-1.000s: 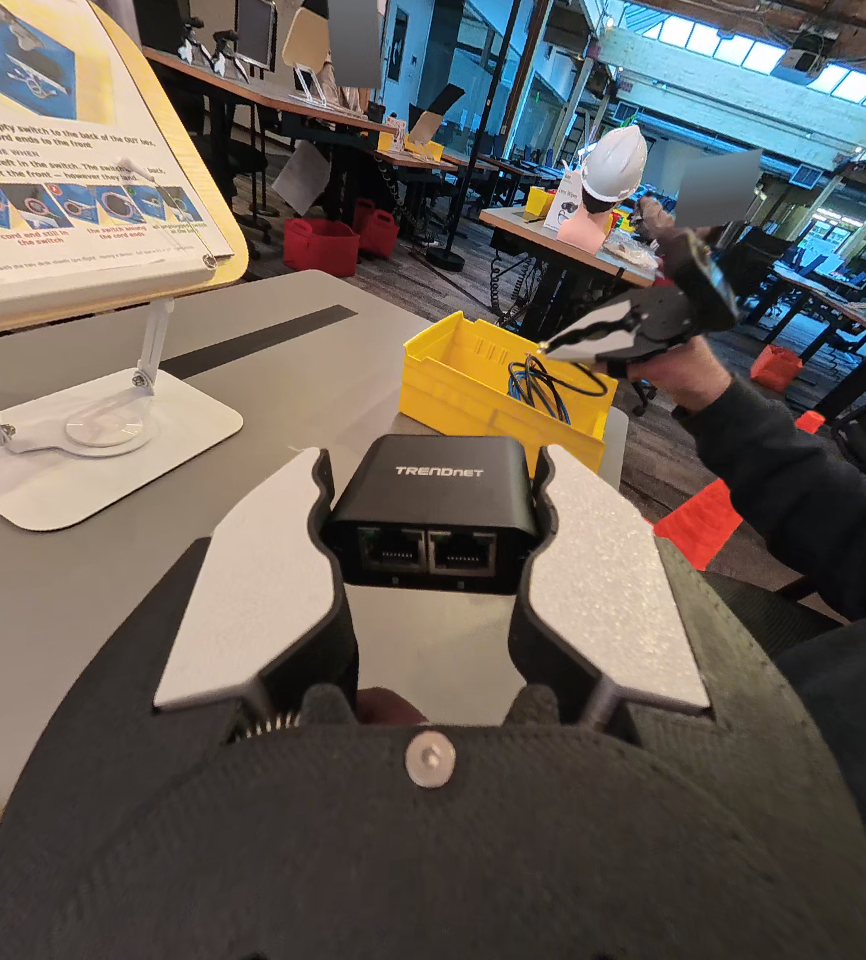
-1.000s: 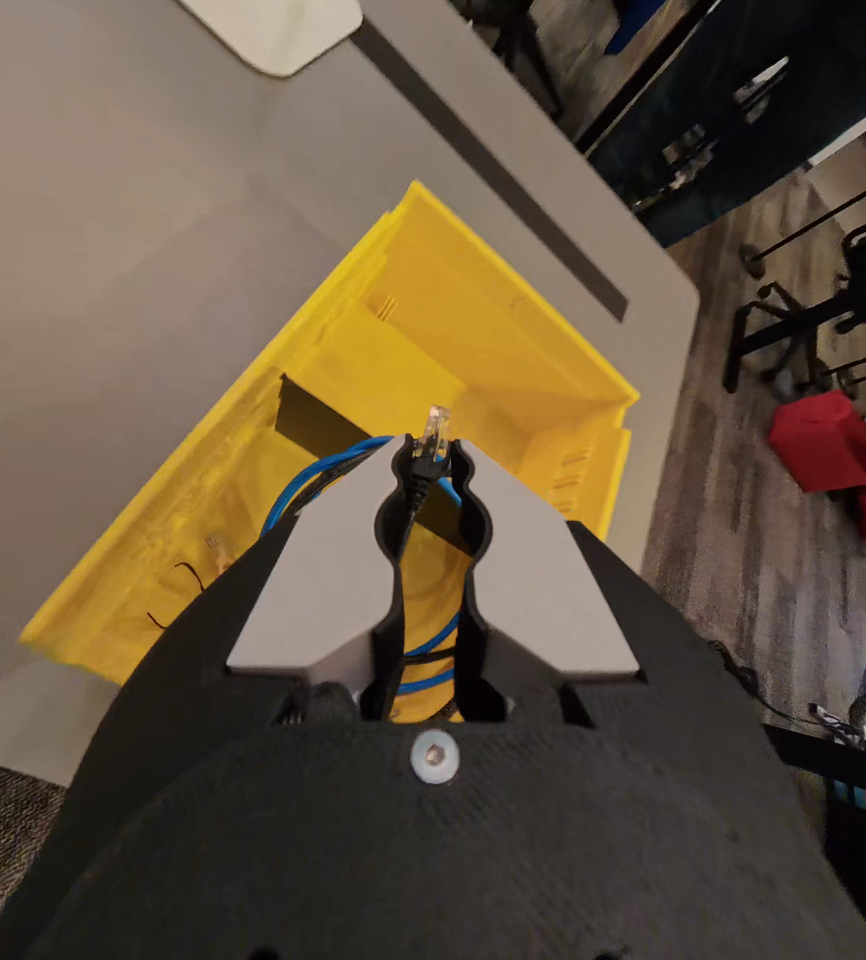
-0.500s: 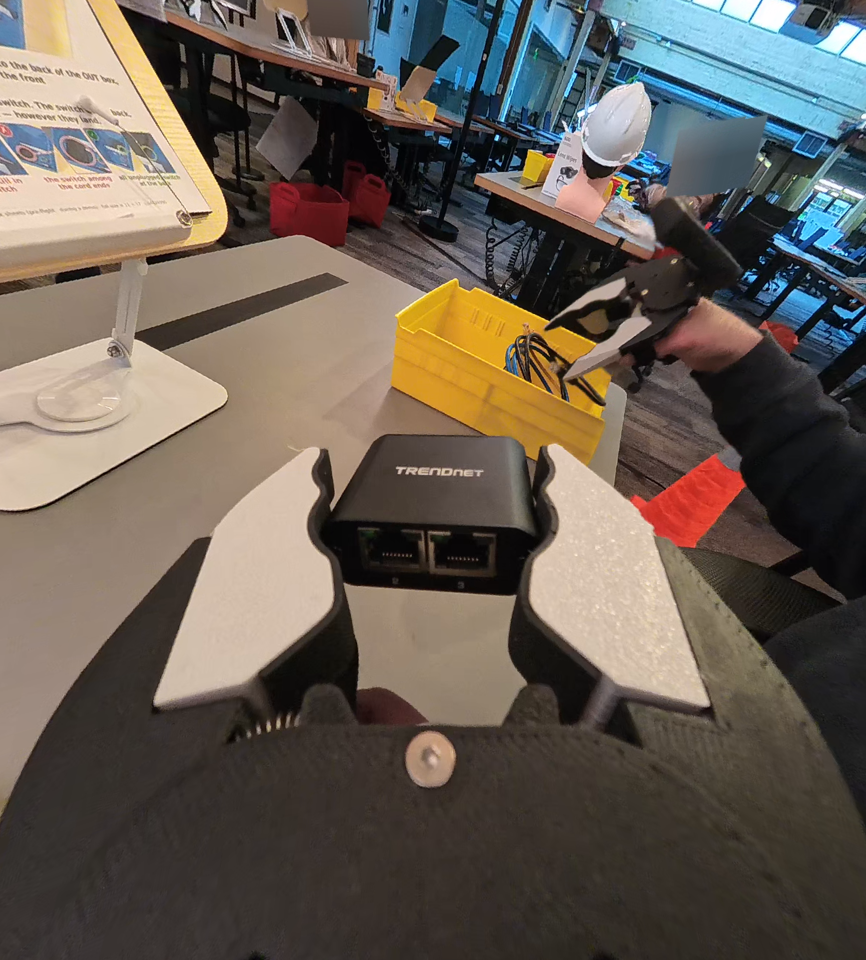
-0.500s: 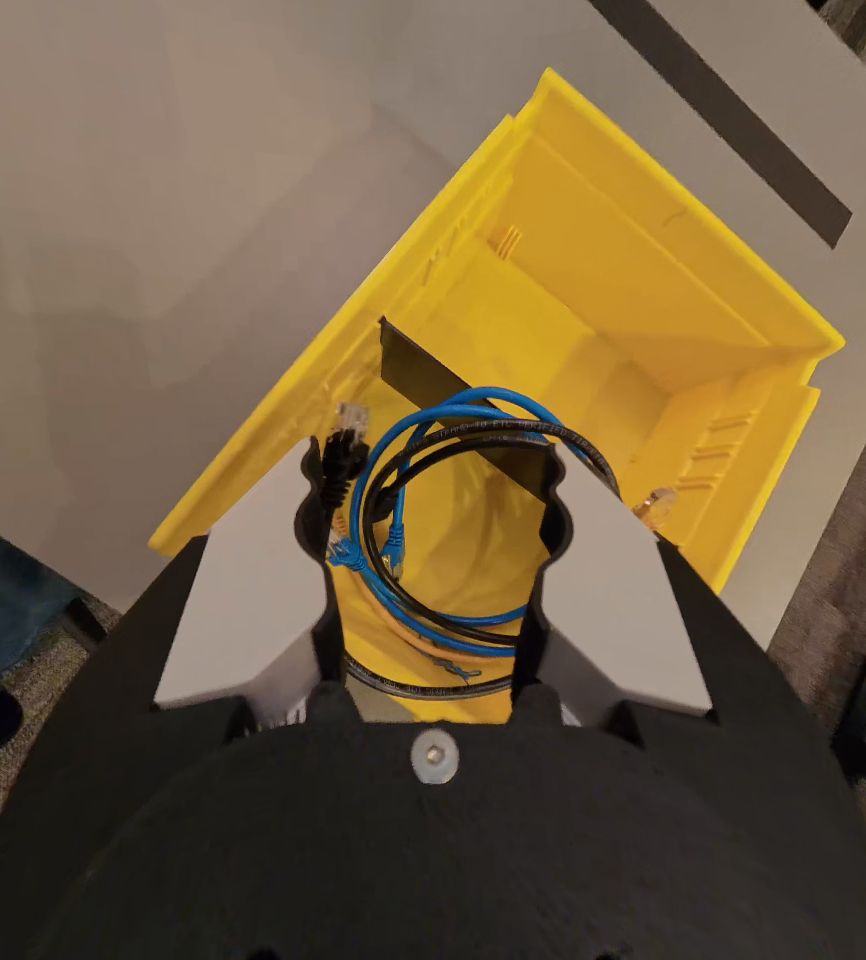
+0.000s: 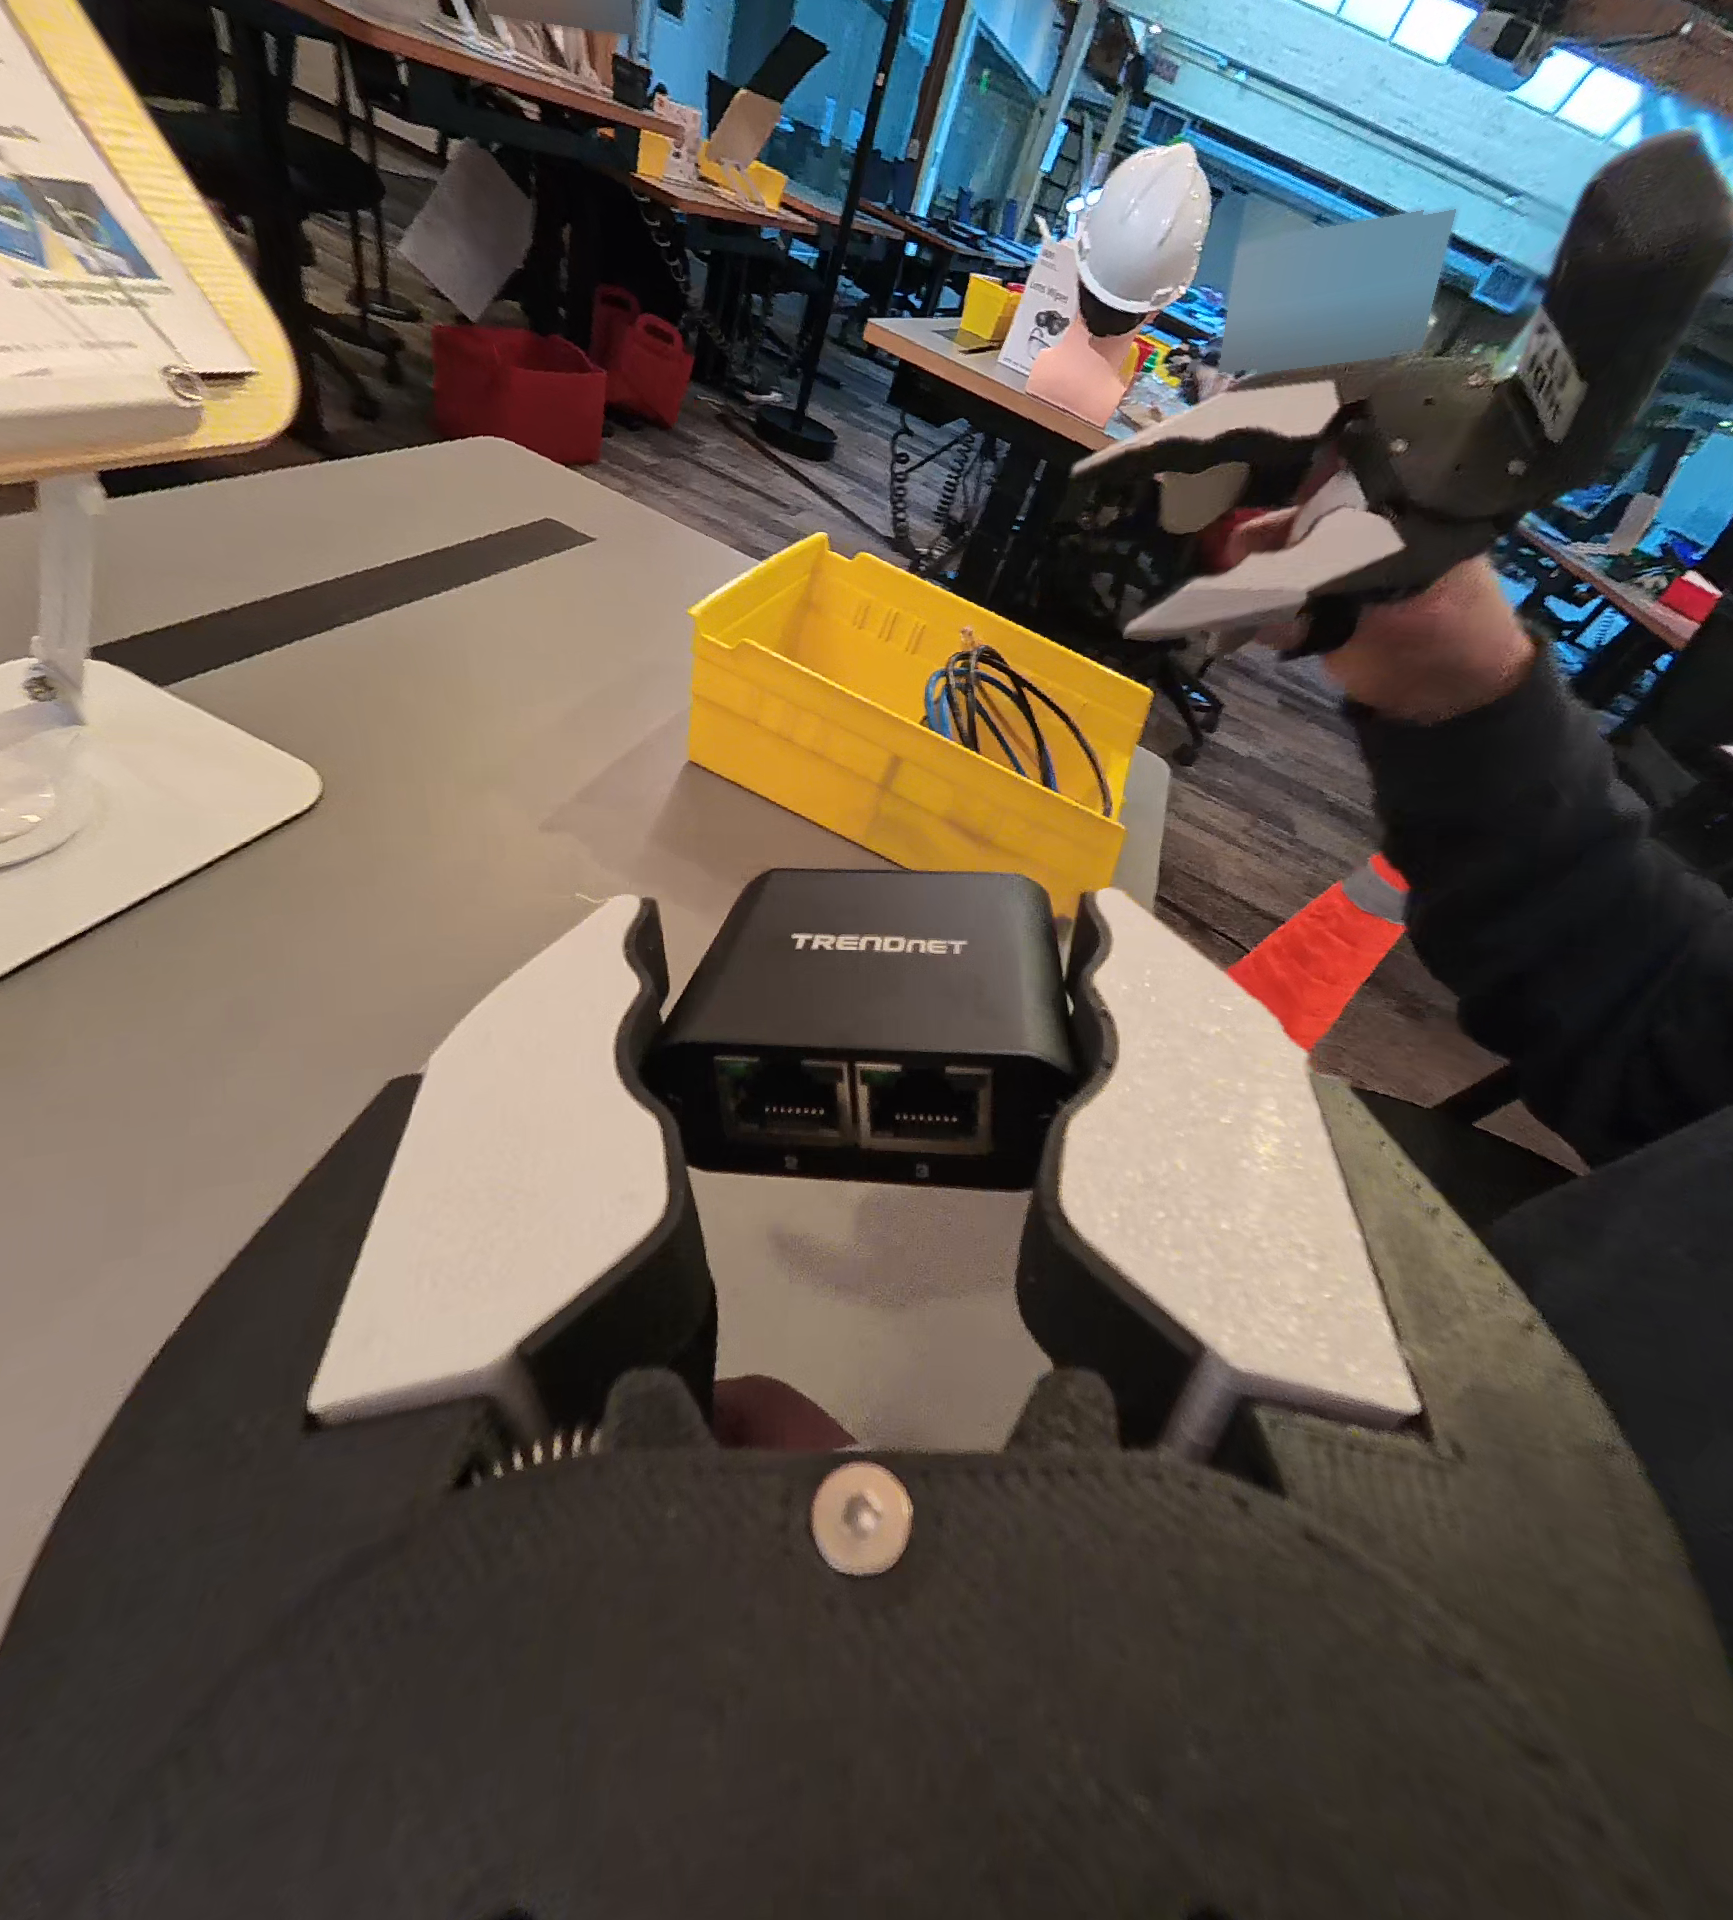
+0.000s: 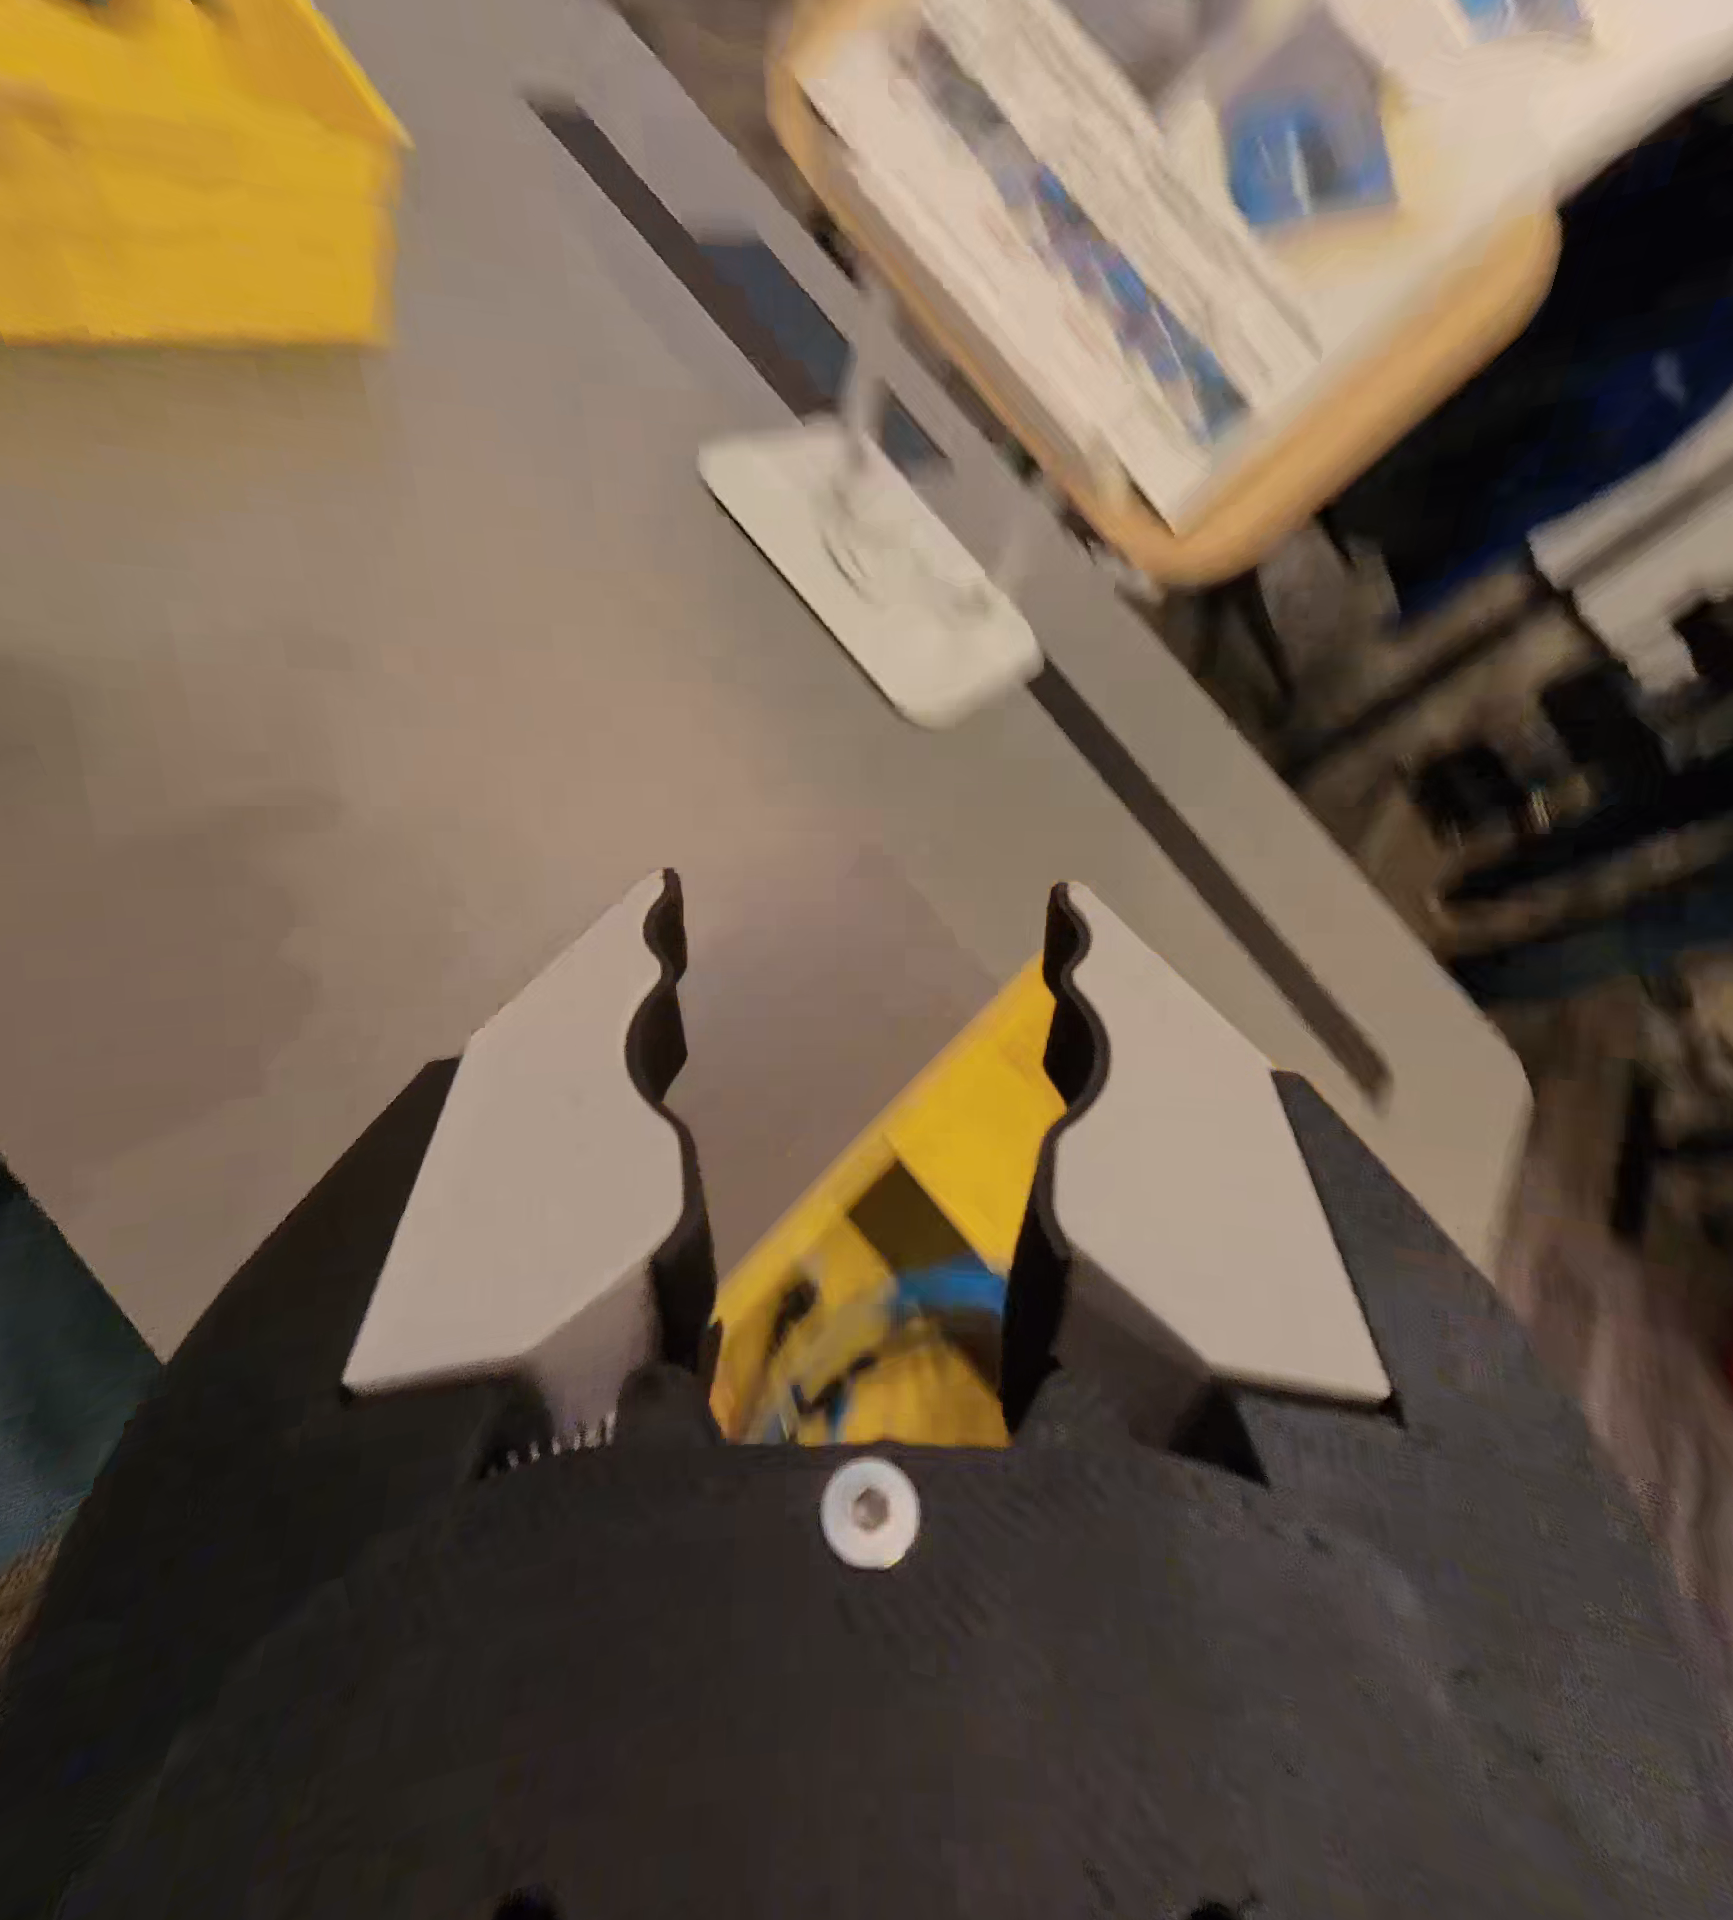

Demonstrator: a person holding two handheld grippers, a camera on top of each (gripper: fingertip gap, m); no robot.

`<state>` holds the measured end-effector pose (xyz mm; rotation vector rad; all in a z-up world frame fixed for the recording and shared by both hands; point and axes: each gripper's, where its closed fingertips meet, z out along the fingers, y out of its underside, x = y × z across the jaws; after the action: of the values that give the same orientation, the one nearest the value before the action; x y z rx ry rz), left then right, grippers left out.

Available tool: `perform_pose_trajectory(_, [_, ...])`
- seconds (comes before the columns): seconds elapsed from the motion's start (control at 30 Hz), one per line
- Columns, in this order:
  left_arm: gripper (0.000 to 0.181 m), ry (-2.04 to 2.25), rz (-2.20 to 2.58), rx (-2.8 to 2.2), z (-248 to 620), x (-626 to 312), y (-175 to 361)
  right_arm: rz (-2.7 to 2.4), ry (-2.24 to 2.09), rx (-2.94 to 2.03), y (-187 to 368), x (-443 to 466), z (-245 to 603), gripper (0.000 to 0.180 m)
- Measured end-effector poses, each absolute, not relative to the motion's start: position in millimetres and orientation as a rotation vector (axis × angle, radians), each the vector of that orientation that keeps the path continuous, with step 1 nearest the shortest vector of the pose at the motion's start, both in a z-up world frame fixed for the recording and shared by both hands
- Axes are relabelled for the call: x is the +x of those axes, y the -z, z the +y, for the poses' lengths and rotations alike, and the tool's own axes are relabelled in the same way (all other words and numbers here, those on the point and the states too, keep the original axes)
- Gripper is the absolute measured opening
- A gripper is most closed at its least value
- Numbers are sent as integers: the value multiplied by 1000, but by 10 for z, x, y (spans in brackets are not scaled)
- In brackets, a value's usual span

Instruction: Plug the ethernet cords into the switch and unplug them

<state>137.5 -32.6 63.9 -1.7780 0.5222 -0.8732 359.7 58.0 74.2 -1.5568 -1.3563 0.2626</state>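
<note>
While the bin [image 5: 841,727] sat near the far right corner of the table [image 5: 322,1039], two cords [image 5: 1023,717], one blue and one black, were seen coiled loosely in its right end, with one clear plug tip poking up above the coil. Its left part was seen bare. In the right wrist view, a yellow bin [image 6: 955,1132] with a dark divider and blurred blue cord was glimpsed between and below the fingers, and a second bin [image 6: 145,187] was caught at the top left, too smeared for its contents to be told.

And the switch [image 5: 867,1023] was held by the left gripper [image 5: 867,935]: clamped by its sides between the two grey fingers [image 5: 519,1143], level above the table, its two ports turned back toward the camera and both unfilled.

Over to the right gripper [image 5: 1116,551], raised high above and to the right of the bin, gripped by a hand [image 5: 1413,644] in a dark sleeve [image 5: 1568,914], fingers pointed left. Its jaws were parted, with nothing between them; the same open gap was shown in its own view [image 6: 862,883], heavily blurred. A stand [image 5: 62,748] carrying an instruction sheet was seen at the table's left.
</note>
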Motion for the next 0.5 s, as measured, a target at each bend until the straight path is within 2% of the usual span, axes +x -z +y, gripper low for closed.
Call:
perform_pose_trajectory(0.2, [74,1077,566,-1741,-508,1728,-601,-1598,-272,-1042,-667,2141,-254,70])
perform_pose_trajectory(0.37, [74,1225,598,-1704,-648,1919,-578,-1756,-197,-783,-494,1556,-643,61])
perform_pose_trajectory(0.5, [73,1289,620,-1677,-713,2006,-582,-1769,-142,-693,-468,1418,-714,29])
